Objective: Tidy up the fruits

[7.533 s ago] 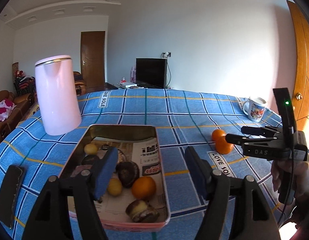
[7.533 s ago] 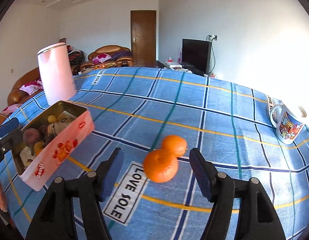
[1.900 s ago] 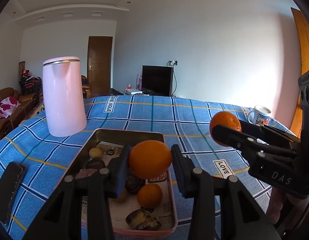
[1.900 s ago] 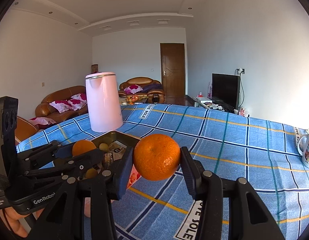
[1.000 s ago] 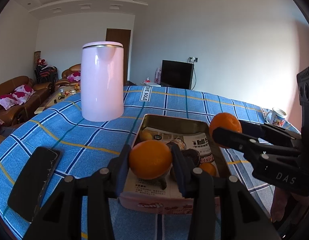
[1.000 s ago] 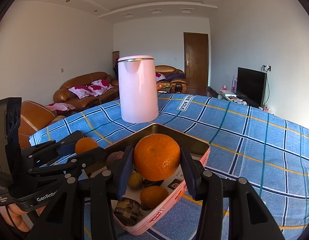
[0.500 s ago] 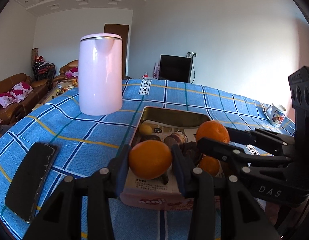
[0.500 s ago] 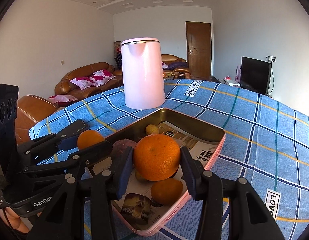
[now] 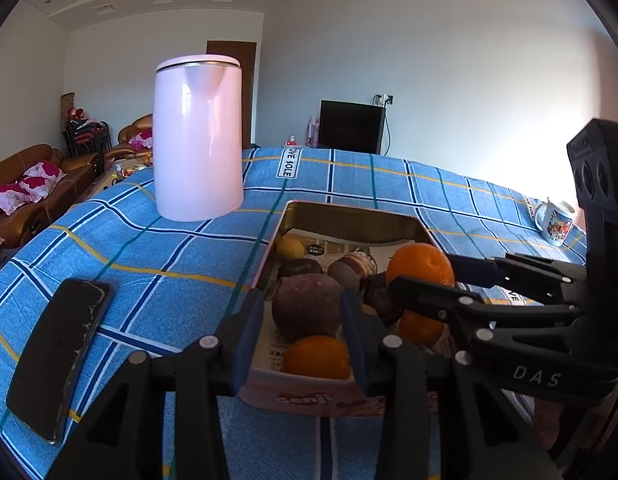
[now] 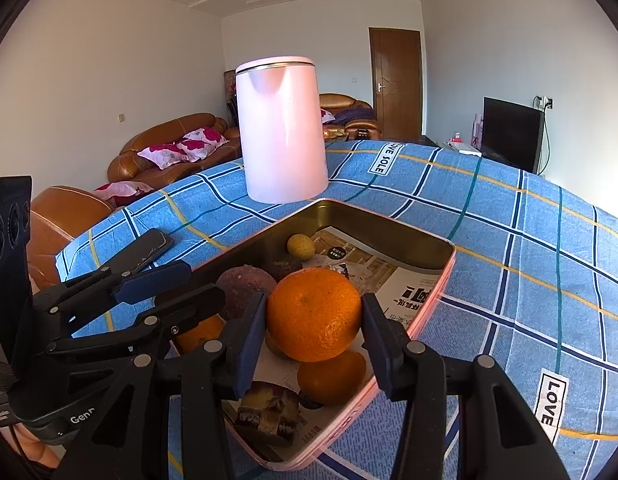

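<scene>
The right gripper clamped a round orange tangerine above the pink-rimmed rectangular metal tin. The left gripper hung parted and empty over the tin's near end. Released from there, the tangerine might bounce off the crowded fruit and roll out.

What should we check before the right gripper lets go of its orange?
1. Grip: right gripper clamps the held orange from both sides. Ok.
2. Position: the held orange hangs inside the rim of the tin. Ok.
3. Landing spot: a second orange lies right under it, so it may roll. Not ok.
4. Drop height above the tin floor. Cannot tell.
5. Left gripper: jaws apart, holding nothing; the loose orange lies in the tin below it. Ok.
6. Clearance between the two grippers. Cannot tell.
</scene>
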`<act>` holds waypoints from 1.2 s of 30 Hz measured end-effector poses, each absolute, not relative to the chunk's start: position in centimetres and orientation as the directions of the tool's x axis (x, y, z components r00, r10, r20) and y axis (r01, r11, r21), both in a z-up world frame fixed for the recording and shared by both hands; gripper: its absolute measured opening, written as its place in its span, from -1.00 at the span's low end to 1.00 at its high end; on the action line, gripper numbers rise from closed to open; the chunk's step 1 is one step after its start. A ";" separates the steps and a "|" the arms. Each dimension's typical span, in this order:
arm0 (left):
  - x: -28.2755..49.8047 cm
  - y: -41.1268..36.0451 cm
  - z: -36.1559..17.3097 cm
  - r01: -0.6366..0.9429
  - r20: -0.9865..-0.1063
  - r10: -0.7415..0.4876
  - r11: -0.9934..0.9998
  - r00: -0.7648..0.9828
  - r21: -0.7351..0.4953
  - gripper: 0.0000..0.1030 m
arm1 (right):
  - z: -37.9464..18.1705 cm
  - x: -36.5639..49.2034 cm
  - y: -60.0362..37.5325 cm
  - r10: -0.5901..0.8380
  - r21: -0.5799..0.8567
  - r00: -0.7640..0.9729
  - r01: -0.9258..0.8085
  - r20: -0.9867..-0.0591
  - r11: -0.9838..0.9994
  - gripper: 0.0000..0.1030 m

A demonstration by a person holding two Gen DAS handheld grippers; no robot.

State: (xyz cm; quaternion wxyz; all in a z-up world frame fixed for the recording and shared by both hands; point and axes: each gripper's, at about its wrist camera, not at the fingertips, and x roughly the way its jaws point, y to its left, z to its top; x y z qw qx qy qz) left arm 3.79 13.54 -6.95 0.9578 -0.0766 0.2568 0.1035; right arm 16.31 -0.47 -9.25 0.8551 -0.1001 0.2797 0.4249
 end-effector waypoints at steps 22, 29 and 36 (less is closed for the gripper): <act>1.5 12.7 -4.9 -0.233 -0.440 0.172 0.969 0.881 -0.086 0.41 | -7.4 14.5 -5.7 0.670 0.091 0.573 -0.724 -0.472 0.684 0.34; 1.2 11.8 -4.4 -0.220 -0.427 0.167 0.972 0.889 -0.079 0.41 | -5.8 13.0 -8.1 0.662 0.078 0.625 -0.700 -0.413 0.710 0.43; 1.0 10.7 -3.9 -0.199 -0.417 0.152 0.977 0.896 -0.072 0.46 | -5.3 11.7 -9.3 0.656 0.059 0.647 -0.693 -0.389 0.719 0.43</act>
